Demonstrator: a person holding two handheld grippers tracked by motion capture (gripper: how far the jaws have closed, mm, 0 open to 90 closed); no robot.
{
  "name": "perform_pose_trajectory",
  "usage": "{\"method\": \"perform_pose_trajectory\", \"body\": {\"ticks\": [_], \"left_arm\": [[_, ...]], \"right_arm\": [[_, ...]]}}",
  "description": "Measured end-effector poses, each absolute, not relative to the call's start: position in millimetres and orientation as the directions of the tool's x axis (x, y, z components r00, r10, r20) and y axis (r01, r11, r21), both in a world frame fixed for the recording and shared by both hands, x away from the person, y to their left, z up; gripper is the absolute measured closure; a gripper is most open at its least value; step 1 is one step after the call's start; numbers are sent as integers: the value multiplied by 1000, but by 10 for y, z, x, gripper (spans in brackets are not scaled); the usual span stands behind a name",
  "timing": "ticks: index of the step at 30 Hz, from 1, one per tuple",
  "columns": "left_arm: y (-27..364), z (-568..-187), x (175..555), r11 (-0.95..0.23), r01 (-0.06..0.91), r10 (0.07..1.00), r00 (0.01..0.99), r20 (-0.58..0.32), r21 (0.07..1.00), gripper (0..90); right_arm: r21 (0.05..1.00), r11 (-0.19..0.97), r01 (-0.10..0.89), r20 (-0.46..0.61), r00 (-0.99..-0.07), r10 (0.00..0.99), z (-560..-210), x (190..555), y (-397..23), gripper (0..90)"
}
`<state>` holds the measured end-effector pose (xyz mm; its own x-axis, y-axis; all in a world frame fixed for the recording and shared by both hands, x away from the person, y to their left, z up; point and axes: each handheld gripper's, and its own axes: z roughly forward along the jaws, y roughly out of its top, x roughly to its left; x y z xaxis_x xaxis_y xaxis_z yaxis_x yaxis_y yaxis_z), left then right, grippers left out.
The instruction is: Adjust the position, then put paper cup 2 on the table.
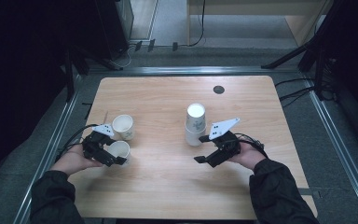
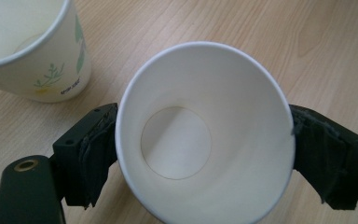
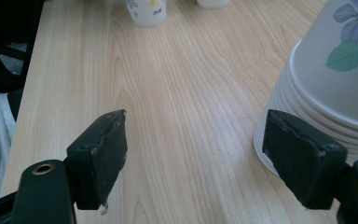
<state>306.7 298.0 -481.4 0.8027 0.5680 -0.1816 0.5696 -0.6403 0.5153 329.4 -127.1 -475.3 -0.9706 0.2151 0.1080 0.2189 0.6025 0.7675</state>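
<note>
Two upright cups (image 1: 122, 126) and one inverted stack (image 1: 196, 124).

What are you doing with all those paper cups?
A person is working at a light wooden table with a black two-jaw gripper in each hand. The left gripper has an upright white paper cup between its jaws, beside another white paper cup with a small plant print. The right gripper is open, with nothing between its jaws, right next to a stack of upside-down white paper cups with a flower print.
</note>
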Motion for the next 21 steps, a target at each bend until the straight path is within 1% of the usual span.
{"method": "perform_pose_trajectory", "body": {"ticks": [6, 12, 16, 21], "left_arm": [[3027, -4773, 3063, -620, 574, 576, 796, -186, 535, 139], [3066, -4664, 3041, -599, 571, 591, 788, -171, 561, 140], [3096, -4599, 3039, -575, 580, 596, 780, -190, 577, 140], [3113, -4516, 3037, -554, 582, 606, 773, -191, 595, 147]], "right_arm": [[766, 606, 214, 103, -971, 214, -4749, 3291, -1276, 224], [767, 605, 214, 103, -972, 214, -4748, 3299, -1282, 224], [768, 605, 212, 99, -972, 214, -4748, 3300, -1284, 224], [768, 605, 211, 99, -972, 214, -4746, 3295, -1289, 224]]}}
